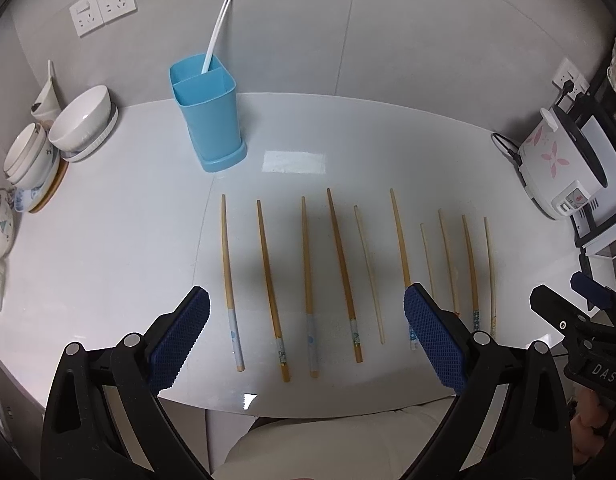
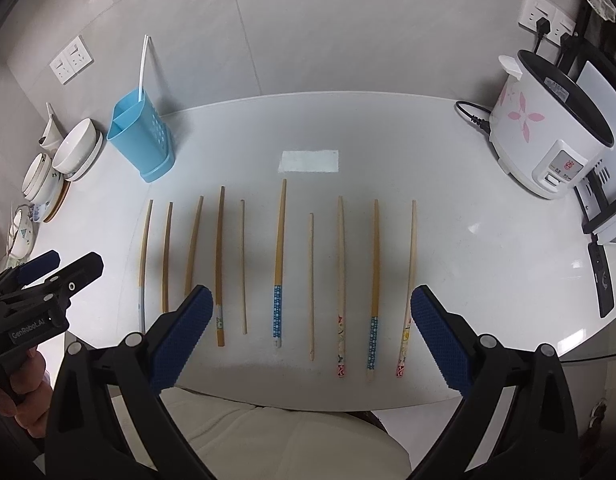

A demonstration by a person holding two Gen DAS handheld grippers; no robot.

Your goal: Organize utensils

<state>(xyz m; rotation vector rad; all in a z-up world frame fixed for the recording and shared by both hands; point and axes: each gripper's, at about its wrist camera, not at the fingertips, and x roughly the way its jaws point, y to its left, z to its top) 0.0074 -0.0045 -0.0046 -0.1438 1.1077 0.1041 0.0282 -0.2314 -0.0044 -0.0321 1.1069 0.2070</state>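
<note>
Your left hand-held gripper (image 1: 305,316) hangs open at the bottom of its own view, empty, its blue pads (image 1: 179,334) spread above the near edge of the white worktop (image 1: 107,240); your right hand-held gripper (image 2: 312,312) is likewise spread wide and holds nothing. Just past both, ten chopsticks (image 2: 279,264) lie side by side in a row across the middle of the frame, tips pointing away from you. Only the right view shows the red-patterned handles (image 2: 340,344) at the row's right end clearly. Farther back, in the upper left, the blue utensil holder (image 1: 207,116) stands upright with two white chopsticks (image 1: 215,32) leaning in its rear compartment; the left view shows its inner divider best. Bowls (image 1: 83,120) are stacked at far left, and a rice cooker (image 2: 548,128) sits at far right, seen more fully from the right wrist.
</note>
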